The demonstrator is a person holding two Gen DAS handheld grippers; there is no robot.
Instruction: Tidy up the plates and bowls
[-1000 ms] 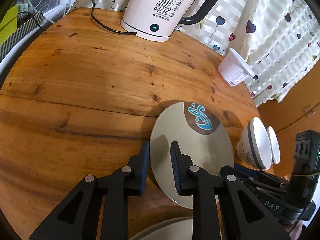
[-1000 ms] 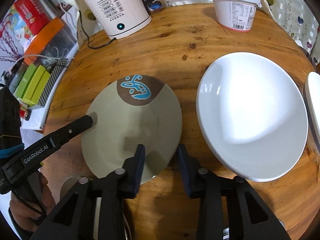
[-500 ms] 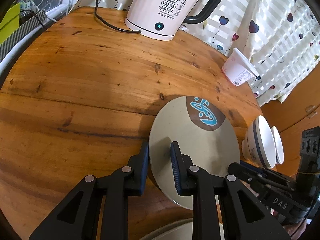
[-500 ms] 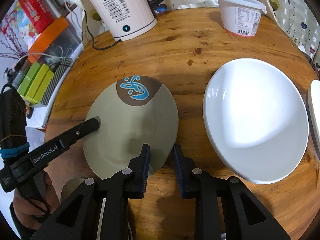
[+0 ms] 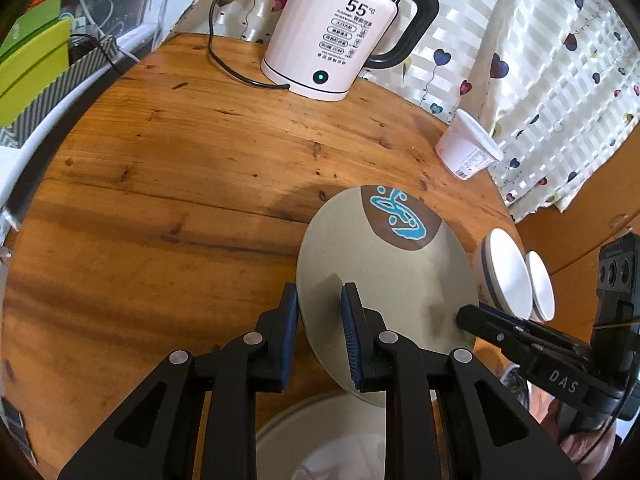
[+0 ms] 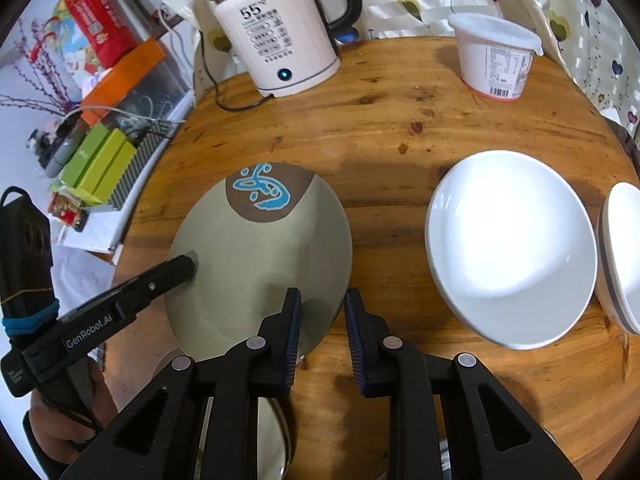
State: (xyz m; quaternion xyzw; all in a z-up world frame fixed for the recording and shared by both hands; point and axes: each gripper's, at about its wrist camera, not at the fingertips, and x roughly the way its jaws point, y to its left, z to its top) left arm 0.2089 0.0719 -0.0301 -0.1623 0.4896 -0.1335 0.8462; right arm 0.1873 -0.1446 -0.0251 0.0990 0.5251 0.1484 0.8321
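While we look along the left gripper point(image 5: 318, 330), its fingers point(image 5: 352, 332) straddle the near-left rim of the beige plate point(image 5: 380, 280), one above and one below, closed on the rim so far as we can judge. That plate (brown patch with a blue squiggle at its far edge) appears lifted and tilted above the wooden tabletop point(image 5: 180, 184). At its right edge the right gripper point(image 5: 472, 318) reaches in with its tip at the rim. Just beyond stand two white bowls point(image 5: 506, 280), side by side. A white kettle point(image 5: 340, 40) sits at the far edge, with a lidded white tub point(image 5: 468, 148) to its right. A pale dish point(image 5: 320, 436) shows beneath our fingers.

From the right wrist view, the right gripper point(image 6: 322, 332) holds the beige plate point(image 6: 260, 264) at its near-right rim: one finger lies over the plate, the other outside it, and we cannot tell how firmly they pinch. The left gripper point(image 6: 182, 268) meets the plate's left rim. To the right, well apart, rests a large white plate point(image 6: 508, 248) on the tabletop point(image 6: 400, 128), with a white bowl point(image 6: 624, 256) beside it. The kettle point(image 6: 276, 36) and tub point(image 6: 496, 56) stand behind.
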